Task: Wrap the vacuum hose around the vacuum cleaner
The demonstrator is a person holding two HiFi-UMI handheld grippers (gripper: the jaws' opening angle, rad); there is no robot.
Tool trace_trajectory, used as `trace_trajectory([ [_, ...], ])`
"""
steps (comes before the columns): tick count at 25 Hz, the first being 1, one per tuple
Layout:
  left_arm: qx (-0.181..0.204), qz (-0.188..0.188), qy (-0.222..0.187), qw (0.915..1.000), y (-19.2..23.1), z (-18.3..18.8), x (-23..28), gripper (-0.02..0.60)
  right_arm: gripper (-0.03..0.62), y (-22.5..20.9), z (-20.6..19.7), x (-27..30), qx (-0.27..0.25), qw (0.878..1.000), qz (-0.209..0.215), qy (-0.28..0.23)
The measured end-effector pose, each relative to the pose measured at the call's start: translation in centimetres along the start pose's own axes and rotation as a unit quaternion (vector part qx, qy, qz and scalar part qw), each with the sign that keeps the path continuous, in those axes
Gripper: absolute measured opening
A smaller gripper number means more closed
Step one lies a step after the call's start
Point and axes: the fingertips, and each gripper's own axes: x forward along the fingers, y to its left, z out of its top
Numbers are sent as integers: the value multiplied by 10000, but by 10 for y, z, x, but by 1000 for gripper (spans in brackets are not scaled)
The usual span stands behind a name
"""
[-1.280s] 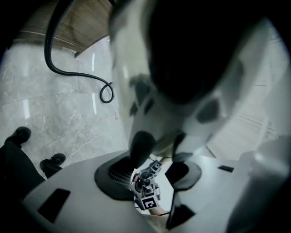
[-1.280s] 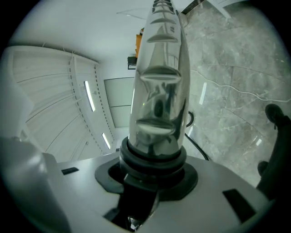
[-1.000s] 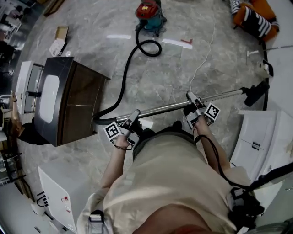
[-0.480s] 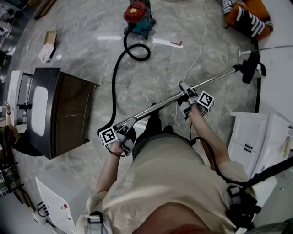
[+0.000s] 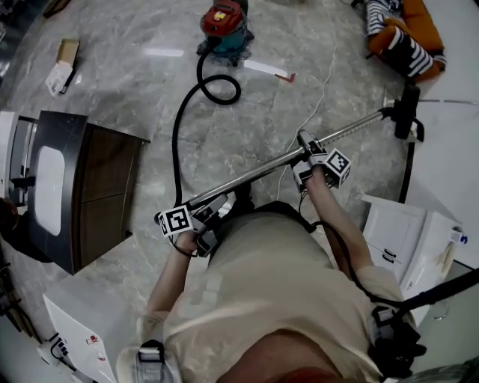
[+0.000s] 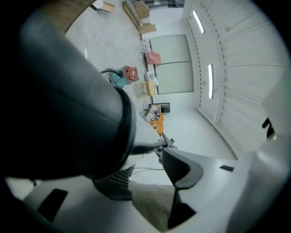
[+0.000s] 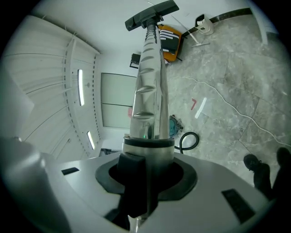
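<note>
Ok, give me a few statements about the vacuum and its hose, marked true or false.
1. The right gripper has its fingers closed on the metal wand. True.
2. The hose is already wound around the vacuum cleaner. False: it trails loose across the floor to the wand.
3. The floor nozzle lies on the dark cabinet. False: it sits at the wand's far end, away from the cabinet.
4. The vacuum cleaner has a red top. True.

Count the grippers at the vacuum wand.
2. The left gripper sits at the metal tube's hose end, jaws just opening with the dark cuff between them. The right gripper clamps that tube midway along. None looks hidden.
</note>
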Motion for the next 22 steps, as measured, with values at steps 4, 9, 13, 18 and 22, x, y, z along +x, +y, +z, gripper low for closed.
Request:
trace_trajectory([
  [4, 575, 320, 789, 9947, 4, 7, -7, 197, 138, 11, 11, 26, 17, 9999, -48, -101],
  [9, 1355, 359, 1682, 9757, -10, -4, -28, 196, 137, 27, 31, 57, -50, 9999, 89, -99],
  [13, 2383, 211, 2029, 9495, -55, 3, -38, 196, 138, 35, 36, 79, -251, 9996, 49, 137],
  [18, 3483, -34, 1226, 9293, -125, 64, -8, 195, 138, 36, 38, 118, -575, 9963, 128, 628],
  [22, 4466, 756, 1150, 8841, -130, 101, 65, 196, 138, 40, 50, 139, -680, 9908, 303, 1130],
])
